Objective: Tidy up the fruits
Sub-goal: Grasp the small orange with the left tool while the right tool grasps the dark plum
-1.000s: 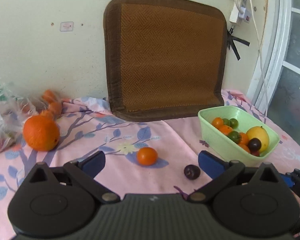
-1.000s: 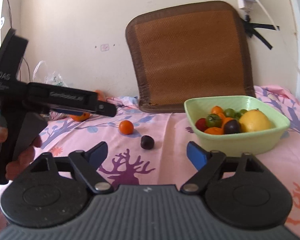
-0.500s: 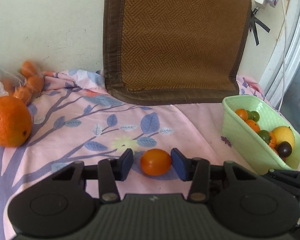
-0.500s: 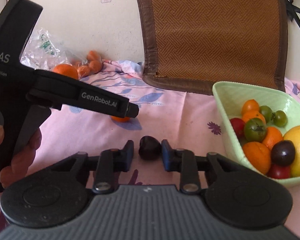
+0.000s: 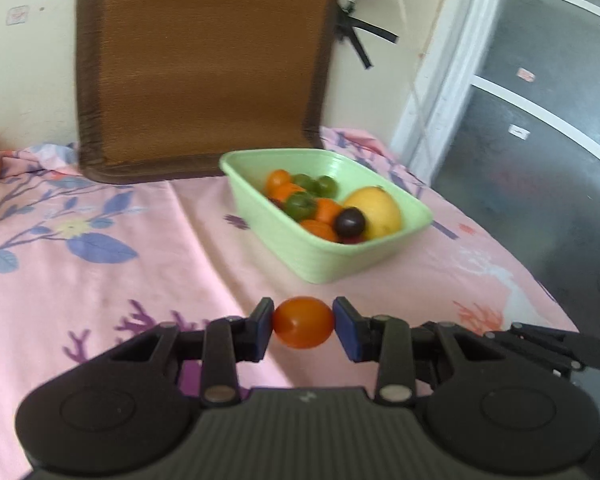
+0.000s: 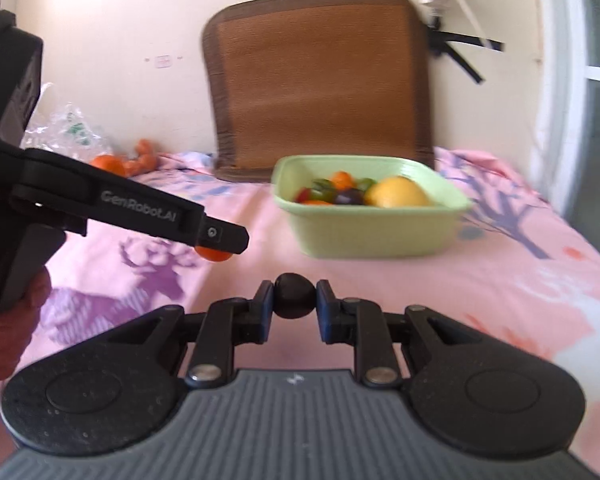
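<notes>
An orange tomato (image 5: pixel 303 322) sits low in the left wrist frame's centre, pinched in the left claw (image 5: pixel 303 325), a dark plum (image 6: pixel 294 295) likewise gripped by the right claw (image 6: pixel 294 300), both raised off the pink-clothed worktop (image 5: pixel 148 280) before the green fruit-filled bowl (image 5: pixel 324 264) at mid-frame.

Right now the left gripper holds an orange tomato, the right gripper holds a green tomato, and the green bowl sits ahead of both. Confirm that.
One detail is wrong: the right gripper is shut on a dark purple fruit, not a green one, as the right wrist view shows. The left gripper does hold the orange tomato, and the green bowl sits ahead of both.
</notes>
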Action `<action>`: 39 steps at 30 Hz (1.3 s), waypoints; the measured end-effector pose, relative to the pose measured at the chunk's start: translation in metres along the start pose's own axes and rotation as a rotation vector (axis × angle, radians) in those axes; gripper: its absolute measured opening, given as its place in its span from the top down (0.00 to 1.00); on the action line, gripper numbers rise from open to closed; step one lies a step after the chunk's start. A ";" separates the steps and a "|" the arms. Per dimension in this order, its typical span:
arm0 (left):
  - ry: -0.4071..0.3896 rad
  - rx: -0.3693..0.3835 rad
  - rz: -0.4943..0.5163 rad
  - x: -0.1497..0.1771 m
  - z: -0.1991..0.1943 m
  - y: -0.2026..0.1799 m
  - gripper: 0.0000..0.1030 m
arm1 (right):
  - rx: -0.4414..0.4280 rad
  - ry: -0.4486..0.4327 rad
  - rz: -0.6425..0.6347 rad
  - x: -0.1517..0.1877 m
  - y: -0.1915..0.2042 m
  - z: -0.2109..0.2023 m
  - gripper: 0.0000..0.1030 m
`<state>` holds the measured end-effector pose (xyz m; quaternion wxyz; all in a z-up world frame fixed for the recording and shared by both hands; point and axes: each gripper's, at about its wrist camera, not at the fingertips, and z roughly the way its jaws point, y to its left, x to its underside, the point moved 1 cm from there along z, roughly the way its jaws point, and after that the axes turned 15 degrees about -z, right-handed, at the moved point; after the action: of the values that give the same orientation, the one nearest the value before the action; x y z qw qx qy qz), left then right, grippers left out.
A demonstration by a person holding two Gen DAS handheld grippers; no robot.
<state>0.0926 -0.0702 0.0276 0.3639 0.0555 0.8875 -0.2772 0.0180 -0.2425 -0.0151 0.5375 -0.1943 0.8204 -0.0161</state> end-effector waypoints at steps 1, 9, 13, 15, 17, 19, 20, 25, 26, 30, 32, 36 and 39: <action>0.010 0.013 0.018 0.006 0.003 -0.010 0.68 | 0.008 0.014 0.000 0.005 -0.005 -0.003 0.75; 0.046 -0.044 0.087 0.038 0.014 -0.043 0.67 | 0.002 0.046 0.012 0.026 -0.014 -0.010 0.56; 0.044 -0.070 0.097 0.044 0.009 -0.046 0.59 | 0.005 0.016 0.009 0.033 -0.014 -0.020 0.45; 0.036 -0.076 0.113 0.046 0.006 -0.050 0.53 | 0.004 0.014 0.015 0.035 -0.015 -0.021 0.45; 0.034 -0.079 0.132 0.048 0.006 -0.054 0.52 | 0.001 0.010 0.025 0.039 -0.017 -0.023 0.45; 0.037 -0.084 0.150 0.050 0.007 -0.059 0.52 | 0.003 0.008 0.025 0.042 -0.017 -0.025 0.45; 0.040 -0.087 0.154 0.052 0.008 -0.060 0.52 | 0.004 0.007 0.023 0.043 -0.017 -0.026 0.45; 0.036 -0.084 0.157 0.063 -0.002 -0.059 0.50 | 0.011 -0.002 0.008 0.044 -0.018 -0.027 0.45; 0.030 -0.086 0.162 0.066 -0.005 -0.058 0.47 | 0.012 -0.006 0.004 0.044 -0.018 -0.028 0.46; 0.019 -0.099 0.156 0.073 -0.012 -0.054 0.45 | 0.002 -0.003 -0.035 0.044 -0.012 -0.023 0.47; 0.017 -0.091 0.147 0.073 -0.014 -0.052 0.45 | -0.002 -0.004 -0.043 0.044 -0.011 -0.022 0.47; -0.007 -0.090 0.175 0.078 -0.020 -0.052 0.45 | 0.009 0.004 -0.056 0.046 -0.015 -0.023 0.47; -0.031 -0.081 0.193 0.087 -0.027 -0.053 0.45 | 0.011 -0.001 -0.055 0.051 -0.017 -0.028 0.47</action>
<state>-0.0032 -0.1094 0.0087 0.4047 0.1216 0.8827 -0.2056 -0.0192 -0.2806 -0.0440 0.5382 -0.2139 0.8145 -0.0356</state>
